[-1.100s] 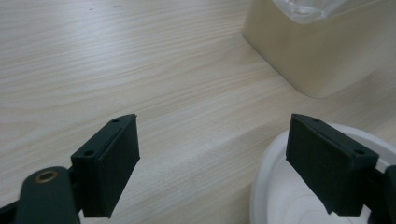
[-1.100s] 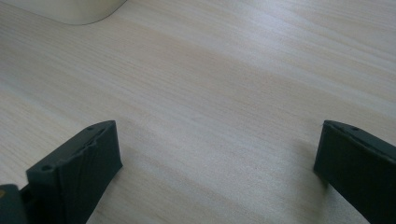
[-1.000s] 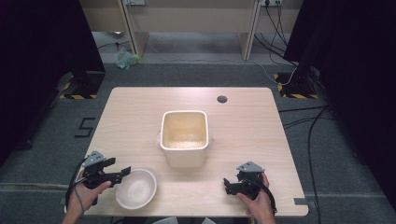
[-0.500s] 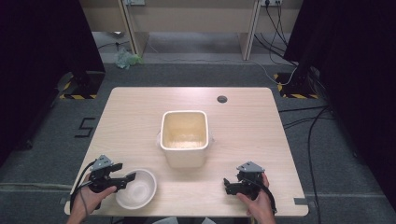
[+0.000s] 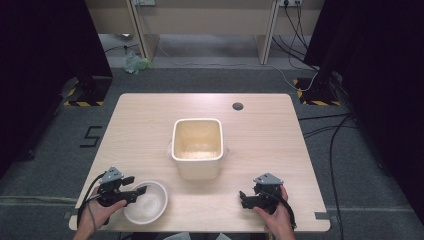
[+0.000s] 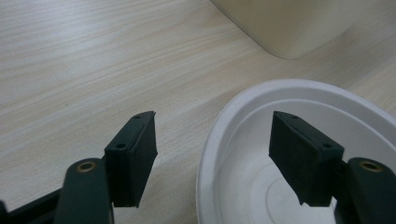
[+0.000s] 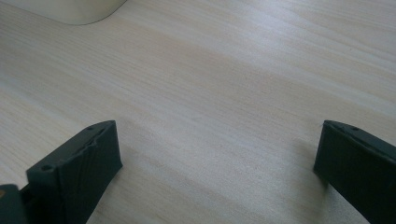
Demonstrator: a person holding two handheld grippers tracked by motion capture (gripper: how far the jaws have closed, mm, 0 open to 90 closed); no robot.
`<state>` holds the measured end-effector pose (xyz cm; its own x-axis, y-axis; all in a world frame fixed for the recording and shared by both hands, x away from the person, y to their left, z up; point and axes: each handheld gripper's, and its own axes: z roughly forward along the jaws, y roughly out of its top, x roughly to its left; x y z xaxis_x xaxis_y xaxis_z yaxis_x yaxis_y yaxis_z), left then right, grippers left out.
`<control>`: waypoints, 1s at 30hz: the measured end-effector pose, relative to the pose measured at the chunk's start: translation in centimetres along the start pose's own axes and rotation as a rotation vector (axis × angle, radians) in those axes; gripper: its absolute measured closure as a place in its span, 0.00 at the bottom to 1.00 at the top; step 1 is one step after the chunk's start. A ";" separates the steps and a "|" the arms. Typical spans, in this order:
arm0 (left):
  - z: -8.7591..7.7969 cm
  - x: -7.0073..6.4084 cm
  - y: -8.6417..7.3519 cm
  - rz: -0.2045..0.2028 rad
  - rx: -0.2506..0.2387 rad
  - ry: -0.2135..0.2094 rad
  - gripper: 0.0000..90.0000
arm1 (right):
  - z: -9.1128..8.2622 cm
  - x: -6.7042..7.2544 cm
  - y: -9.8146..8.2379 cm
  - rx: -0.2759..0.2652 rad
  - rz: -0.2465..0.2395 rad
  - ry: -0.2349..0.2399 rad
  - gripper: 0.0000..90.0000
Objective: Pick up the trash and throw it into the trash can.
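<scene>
Across the middle of the high view I see the pale wood-grain desk (image 5: 125,130), square-cornered. At its centre stands a cream, squarish, smooth plastic tub (image 5: 197,148). Lower left, a round white bowl (image 5: 145,202) lies; my left gripper (image 6: 212,156) has its jaws spread, straddling the near rim, one jaw outside, one over the bowl's smooth inside. Lower right, my right gripper (image 7: 217,168) has jaws spread wide over bare desk.

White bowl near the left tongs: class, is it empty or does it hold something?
Empty. The white bowl shows a bare, clean inside in the left gripper view, and the open left tongs straddle its rim, one jaw inside and one outside.
</scene>
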<state>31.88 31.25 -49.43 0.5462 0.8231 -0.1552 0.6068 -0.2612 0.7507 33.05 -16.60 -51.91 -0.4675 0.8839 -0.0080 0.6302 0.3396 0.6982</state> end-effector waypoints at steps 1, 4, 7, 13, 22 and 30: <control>0.0 0.0 0.0 0.000 0.000 0.000 0.38 | 0.0 0.0 0.0 0.000 0.000 0.000 0.01; 0.2 -0.1 -0.2 0.015 0.011 -0.010 0.46 | 0.0 0.0 0.0 0.000 0.000 0.000 0.01; 0.3 -0.1 -0.2 0.032 0.020 -0.016 0.60 | 0.0 0.0 0.0 -0.002 0.000 0.000 0.01; 0.2 -0.3 -0.2 0.068 0.022 -0.062 0.85 | 0.0 0.0 0.0 0.000 0.000 0.000 0.01; -0.4 -0.4 0.9 0.056 -0.031 -0.135 0.90 | 0.0 0.0 0.0 0.000 0.000 0.000 0.01; -0.9 -0.4 2.7 0.058 -0.064 -0.154 0.92 | 0.0 0.0 0.0 0.000 0.000 0.000 0.01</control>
<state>32.78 30.67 -46.70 0.6645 0.7192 -0.2031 0.5359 -0.2692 0.8002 33.05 -16.60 -51.91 -0.4675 0.8839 -0.0078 0.6303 0.3395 0.6982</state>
